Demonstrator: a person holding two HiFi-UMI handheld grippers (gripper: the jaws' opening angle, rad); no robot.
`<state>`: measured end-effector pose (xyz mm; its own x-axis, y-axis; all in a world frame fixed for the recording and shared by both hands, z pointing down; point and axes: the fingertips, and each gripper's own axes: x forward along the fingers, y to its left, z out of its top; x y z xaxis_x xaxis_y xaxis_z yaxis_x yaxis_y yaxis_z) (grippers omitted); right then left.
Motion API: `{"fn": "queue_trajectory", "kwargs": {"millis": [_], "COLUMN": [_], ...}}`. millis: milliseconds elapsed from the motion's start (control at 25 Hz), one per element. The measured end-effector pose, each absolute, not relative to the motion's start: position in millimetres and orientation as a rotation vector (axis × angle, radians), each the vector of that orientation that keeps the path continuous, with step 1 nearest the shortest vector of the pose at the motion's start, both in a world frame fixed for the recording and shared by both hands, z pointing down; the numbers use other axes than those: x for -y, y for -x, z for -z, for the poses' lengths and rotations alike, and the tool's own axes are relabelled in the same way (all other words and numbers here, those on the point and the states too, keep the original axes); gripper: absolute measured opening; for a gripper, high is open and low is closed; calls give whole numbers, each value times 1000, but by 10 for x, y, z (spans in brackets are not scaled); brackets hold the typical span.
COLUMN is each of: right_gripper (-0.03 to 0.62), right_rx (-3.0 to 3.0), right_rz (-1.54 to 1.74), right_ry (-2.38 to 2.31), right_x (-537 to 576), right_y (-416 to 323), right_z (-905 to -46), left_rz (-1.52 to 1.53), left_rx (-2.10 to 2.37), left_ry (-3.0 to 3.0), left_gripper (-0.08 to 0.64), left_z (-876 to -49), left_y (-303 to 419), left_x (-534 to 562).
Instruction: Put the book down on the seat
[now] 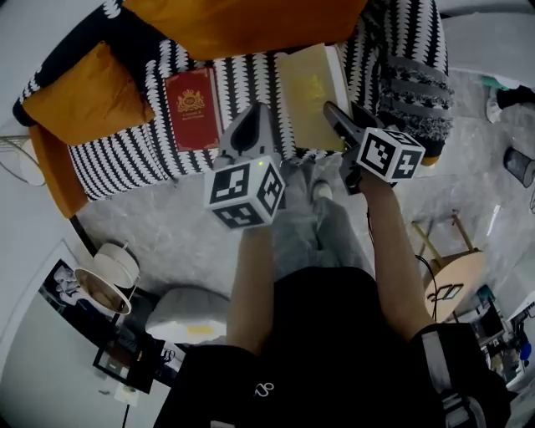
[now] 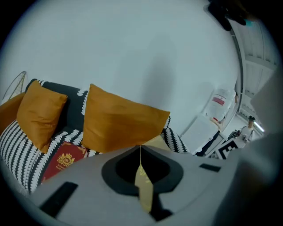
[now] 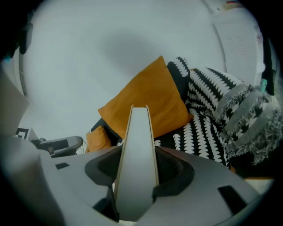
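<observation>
A yellow-green book (image 1: 311, 94) lies flat over the black-and-white patterned seat (image 1: 125, 159) of a sofa. My right gripper (image 1: 334, 114) is shut on its near edge. In the right gripper view the book's (image 3: 139, 154) pale page edge fills the gap between the jaws of that gripper (image 3: 139, 148). Whether the book rests on the seat I cannot tell. My left gripper (image 1: 251, 117) hovers at the seat's front edge, between the yellow book and a red book (image 1: 192, 107). It is shut (image 2: 140, 149), its tips meeting on nothing. The red book (image 2: 66, 160) lies flat on the seat.
Orange cushions (image 1: 242, 21) lean on the backrest and another (image 1: 79, 96) lies at the left arm. A grey patterned throw (image 1: 414, 92) covers the right arm. A lamp (image 1: 104, 276) stands on the floor at the left and a wooden stool (image 1: 451, 280) at the right.
</observation>
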<state>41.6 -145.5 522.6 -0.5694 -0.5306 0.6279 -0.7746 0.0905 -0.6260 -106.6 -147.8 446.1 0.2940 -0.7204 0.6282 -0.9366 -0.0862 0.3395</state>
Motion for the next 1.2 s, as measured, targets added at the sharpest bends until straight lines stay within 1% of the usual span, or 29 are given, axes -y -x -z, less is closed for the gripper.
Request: {"fn": "queue_trajectory", "kwargs": {"millis": [200, 360, 680, 880, 1200], "right_gripper": [225, 225, 225, 225, 229], "right_rx": [2053, 2037, 2014, 2031, 2130], "right_rz": [-1531, -1543, -1677, -1733, -1734], "right_ry": [-1275, -1265, -1273, -1268, -1301], "right_x": [1559, 1689, 1681, 1634, 1567], "right_y": [-364, -329, -271, -280, -391], "right_z": [-5785, -6074, -6602, -6865, -7013], "left_rz": [-425, -440, -492, -510, -561], "left_rx": [1430, 1389, 1319, 1283, 1265], "left_ry": [-1818, -1816, -1817, -1834, -1877], "left_gripper": [14, 14, 14, 14, 14], "left_z": [-4941, -5239, -5710, -5916, -5988], "left_y": [1176, 1168, 1127, 1103, 1101], "left_x": [1589, 1736, 1805, 1815, 1851]}}
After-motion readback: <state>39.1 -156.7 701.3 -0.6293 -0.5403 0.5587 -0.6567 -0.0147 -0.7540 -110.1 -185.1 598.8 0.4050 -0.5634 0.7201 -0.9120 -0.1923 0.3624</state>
